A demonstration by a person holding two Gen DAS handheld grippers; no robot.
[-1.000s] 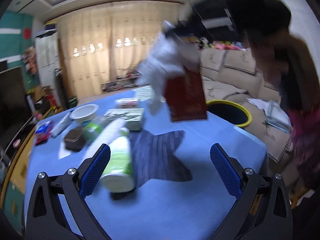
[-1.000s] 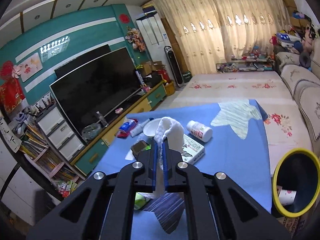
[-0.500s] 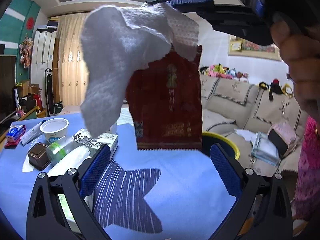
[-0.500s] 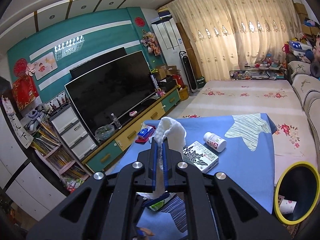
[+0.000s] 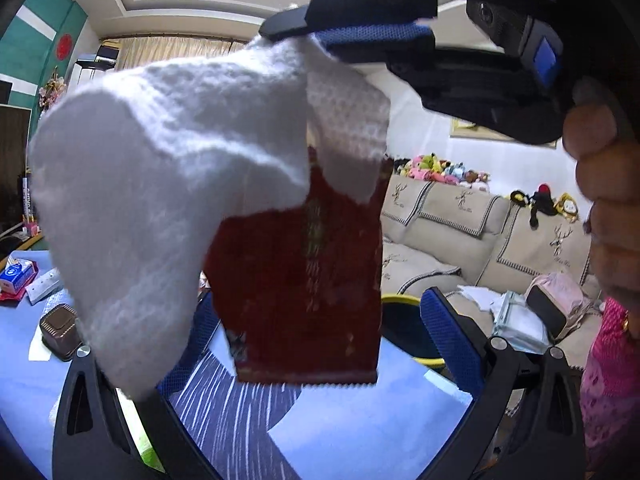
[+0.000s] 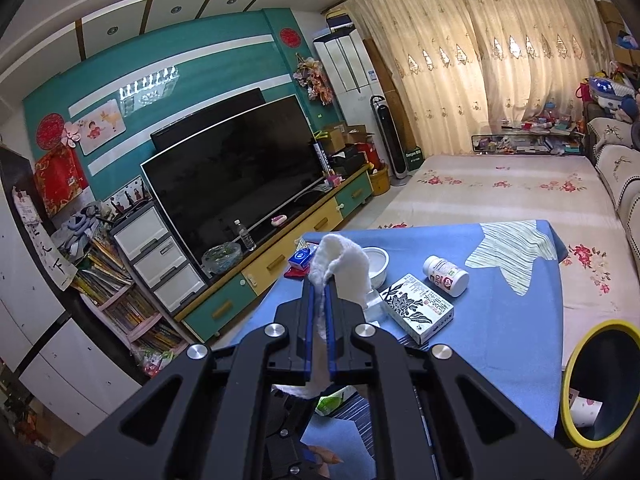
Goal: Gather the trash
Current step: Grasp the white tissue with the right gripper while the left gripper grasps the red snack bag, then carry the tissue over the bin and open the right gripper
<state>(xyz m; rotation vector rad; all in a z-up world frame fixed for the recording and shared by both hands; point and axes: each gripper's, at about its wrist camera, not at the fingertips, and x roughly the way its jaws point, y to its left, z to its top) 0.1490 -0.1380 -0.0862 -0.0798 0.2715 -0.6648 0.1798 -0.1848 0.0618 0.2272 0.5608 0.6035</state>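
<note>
My right gripper [image 6: 318, 320] is shut on a white paper tissue [image 6: 340, 266] and a dark red wrapper. In the left wrist view the tissue [image 5: 152, 184] and the red wrapper [image 5: 296, 288] hang from the right gripper [image 5: 360, 36], high above the blue table and just in front of the camera. My left gripper [image 5: 316, 340] is open and empty, its blue pads either side of the hanging wrapper, below it. The yellow-rimmed trash bin [image 6: 600, 384] stands beside the table's right edge, with some trash inside; its rim also shows in the left wrist view [image 5: 400, 302].
On the blue table [image 6: 508, 320] lie a printed box [image 6: 418, 306], a white pill bottle [image 6: 446, 276], a white bowl [image 6: 378, 262], a brown case [image 5: 58, 330] and a blue packet [image 5: 14, 276]. A beige sofa [image 5: 460, 240] stands beyond the bin.
The right gripper has lifted the tissue and wrapper up, and they now hang much closer to the left camera. The left gripper stays open.
</note>
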